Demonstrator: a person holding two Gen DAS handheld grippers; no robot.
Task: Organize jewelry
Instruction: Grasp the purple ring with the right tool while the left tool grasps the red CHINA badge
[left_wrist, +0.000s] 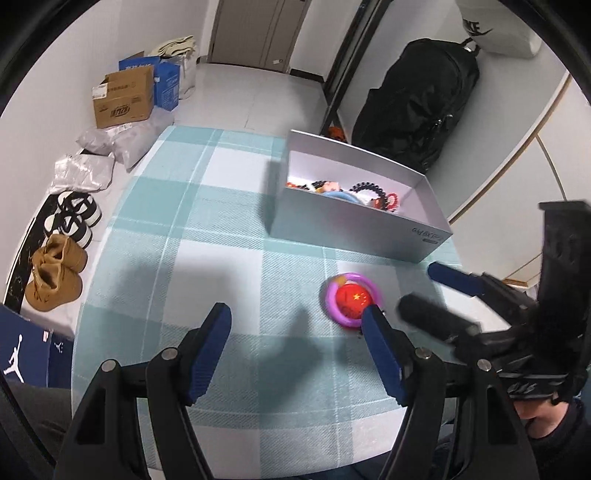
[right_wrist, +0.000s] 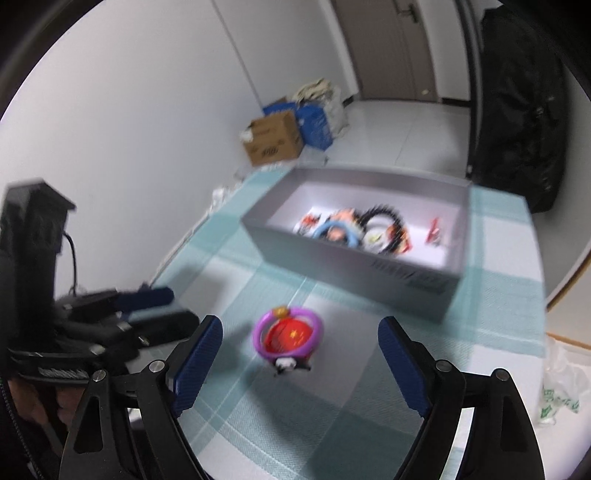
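Observation:
A purple ring bracelet (left_wrist: 351, 301) with a red flag-patterned disc inside lies on the checked teal cloth (left_wrist: 221, 240); it also shows in the right wrist view (right_wrist: 287, 338) with a small black-and-white charm at its near edge. A grey open box (left_wrist: 354, 218) behind it holds several bracelets and beads; it also shows in the right wrist view (right_wrist: 369, 229). My left gripper (left_wrist: 297, 321) is open and empty, its right finger just beside the bracelet. My right gripper (right_wrist: 299, 332) is open and empty, low over the bracelet; it also shows in the left wrist view (left_wrist: 439, 291).
Cardboard and blue boxes (left_wrist: 125, 98) stand on the floor at the back left, with shoes (left_wrist: 70, 218) and plastic bags beside the table. A black backpack (left_wrist: 417, 99) hangs behind the box. A plastic bag (right_wrist: 561, 387) lies at the right table edge.

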